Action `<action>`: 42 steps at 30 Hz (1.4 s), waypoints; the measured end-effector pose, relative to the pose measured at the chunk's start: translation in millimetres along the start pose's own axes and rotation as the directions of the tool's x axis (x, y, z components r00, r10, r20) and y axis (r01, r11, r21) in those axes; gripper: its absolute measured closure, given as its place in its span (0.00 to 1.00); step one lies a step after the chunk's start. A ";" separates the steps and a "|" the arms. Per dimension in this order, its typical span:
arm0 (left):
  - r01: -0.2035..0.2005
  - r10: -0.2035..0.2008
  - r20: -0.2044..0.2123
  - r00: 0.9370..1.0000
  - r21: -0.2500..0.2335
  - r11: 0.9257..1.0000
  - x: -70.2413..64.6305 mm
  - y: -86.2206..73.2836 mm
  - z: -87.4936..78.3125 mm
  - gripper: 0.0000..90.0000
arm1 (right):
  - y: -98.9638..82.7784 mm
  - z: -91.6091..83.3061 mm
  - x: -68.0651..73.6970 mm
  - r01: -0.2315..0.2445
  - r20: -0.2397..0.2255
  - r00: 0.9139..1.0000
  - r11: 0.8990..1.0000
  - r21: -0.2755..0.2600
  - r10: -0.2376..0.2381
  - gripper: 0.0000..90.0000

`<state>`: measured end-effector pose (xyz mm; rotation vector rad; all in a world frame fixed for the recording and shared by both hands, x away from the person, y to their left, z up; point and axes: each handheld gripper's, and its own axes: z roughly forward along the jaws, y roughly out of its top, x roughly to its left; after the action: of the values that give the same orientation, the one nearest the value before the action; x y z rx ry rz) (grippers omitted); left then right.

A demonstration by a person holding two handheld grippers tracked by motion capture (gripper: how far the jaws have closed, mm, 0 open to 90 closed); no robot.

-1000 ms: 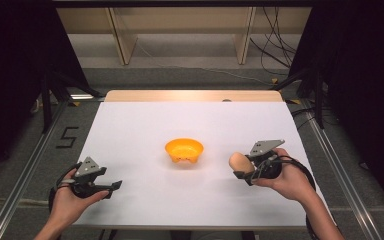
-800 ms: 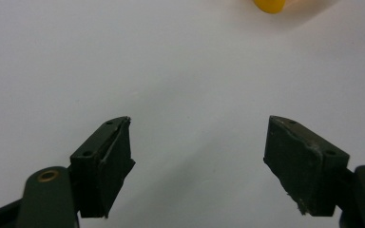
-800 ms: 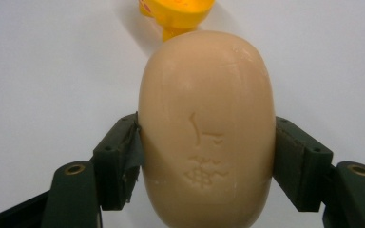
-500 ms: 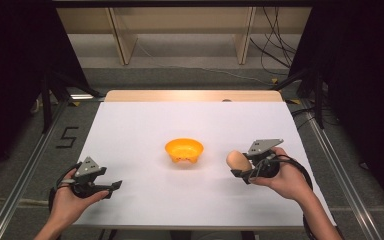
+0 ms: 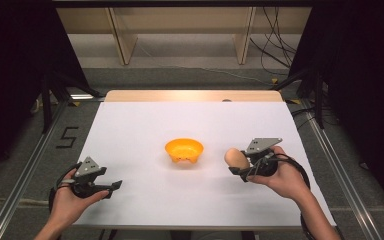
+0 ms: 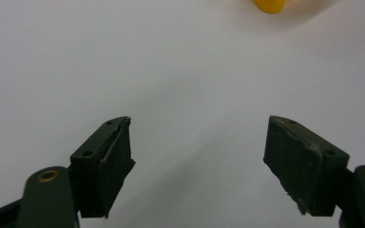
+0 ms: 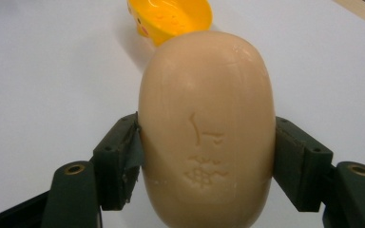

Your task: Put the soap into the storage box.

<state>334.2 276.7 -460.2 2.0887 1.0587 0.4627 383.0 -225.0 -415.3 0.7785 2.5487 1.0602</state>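
Right claw [image 5: 236, 169] clamped on tan soap bar [image 5: 235, 158], lower right of frame, just off the tabletop [image 5: 130, 125]. Carry step. Next: lower it gently into orange bowl [image 5: 184, 149] at center. Left claw [image 5: 111, 187] wide, empty.

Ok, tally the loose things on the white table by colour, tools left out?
Orange: 1, the bowl
Tan: 1, the soap bar, clamped in the right tool
Total: 2

Right claw [image 5: 236, 167] has carried the soap [image 5: 235, 158] slightly leftward.
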 end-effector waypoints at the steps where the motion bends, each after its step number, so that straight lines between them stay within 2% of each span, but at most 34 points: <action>1: 0.003 -0.003 -0.001 1.000 0.002 1.000 0.1 0.0 -0.1 0.26 | 1.1 0.9 -0.8 0.012 0.003 1.000 1.000 -0.014 -0.012 0.37; 6: 0.006 -0.006 -0.004 1.000 0.008 1.000 0.5 -0.2 -0.1 0.26 | 2.5 1.9 -0.2 -0.003 -0.001 1.000 1.000 -0.017 0.003 0.37; 9: 0.005 -0.005 -0.005 1.000 0.007 1.000 0.6 -0.1 -0.2 0.26 | 3.0 2.7 -1.0 0.012 0.010 1.000 0.999 -0.032 -0.012 0.37; 16: -0.008 0.008 -0.005 1.000 0.001 1.000 1.1 0.4 -1.6 0.27 | 4.1 3.3 -0.5 -0.010 -0.007 1.000 0.999 -0.045 0.010 0.37; 17: -0.005 0.005 -0.011 1.000 -0.003 1.000 1.0 0.5 -1.5 0.27 | 4.5 4.5 -1.5 0.009 -0.015 1.000 0.998 -0.057 -0.010 0.37; 18: -0.005 0.005 -0.011 1.000 -0.003 1.000 1.0 0.5 -1.5 0.27 | 4.5 4.5 -1.5 0.009 -0.015 1.000 0.998 -0.057 -0.010 0.37; 21: -0.008 0.008 -0.008 1.000 -0.003 1.000 1.2 0.6 -2.0 0.27 | 5.5 3.6 0.3 -0.012 -0.002 1.000 0.998 -0.055 0.012 0.37; 25: -0.009 0.009 -0.008 1.000 -0.004 1.000 1.3 0.8 -2.3 0.27 | 6.9 3.7 -0.5 0.012 0.013 1.000 0.997 -0.080 -0.011 0.37; 26: -0.009 0.009 -0.008 1.000 -0.004 1.000 1.4 0.8 -2.3 0.27 | 6.9 3.2 1.2 -0.012 0.012 1.000 0.997 -0.077 0.013 0.37; 33: -0.002 0.002 -0.006 1.000 -0.011 1.000 0.9 0.8 -2.0 0.27 | 9.8 3.9 -0.5 0.018 0.017 1.000 0.995 -0.095 -0.016 0.37; 34: -0.002 0.002 -0.006 1.000 -0.011 1.000 0.9 0.8 -2.0 0.27 | 9.8 3.9 -0.5 0.018 0.017 1.000 0.995 -0.095 -0.016 0.37; 35: -0.001 0.001 -0.006 1.000 -0.012 1.000 0.9 0.7 -2.0 0.27 | 10.5 3.9 0.8 -0.004 0.010 1.000 0.996 -0.090 0.005 0.37; 36: -0.002 0.002 -0.006 1.000 -0.012 1.000 0.9 0.7 -1.9 0.27 | 10.8 4.0 0.5 0.007 0.017 1.000 0.995 -0.097 -0.006 0.37; 42: -0.002 0.002 -0.007 1.000 -0.012 1.000 0.9 0.8 -2.0 0.27 | 13.1 5.5 1.1 0.007 0.012 1.000 0.994 -0.106 -0.006 0.37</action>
<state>333.9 278.1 -458.3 2.0789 1.0555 0.4760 389.5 -213.6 -409.8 0.7460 2.4603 1.1750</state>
